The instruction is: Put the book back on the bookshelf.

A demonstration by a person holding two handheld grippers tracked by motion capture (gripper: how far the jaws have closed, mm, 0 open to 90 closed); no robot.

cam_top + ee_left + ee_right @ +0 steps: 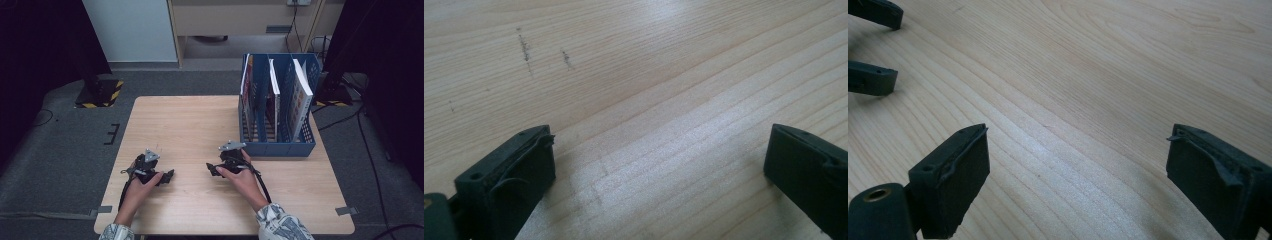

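Both tongs, left tongs (169, 175) and right tongs (210, 169), sit spread wide and empty on the tabletop (190, 125), so I'd swing the right one toward 1 o'clock, where the blue file rack (277, 145) stands, approaching its books (300, 95) squarely.

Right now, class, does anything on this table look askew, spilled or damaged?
Nothing is spilled or broken. The book in the blue file rack leans instead of standing upright, and faint dark scuff marks show on the wooden table.
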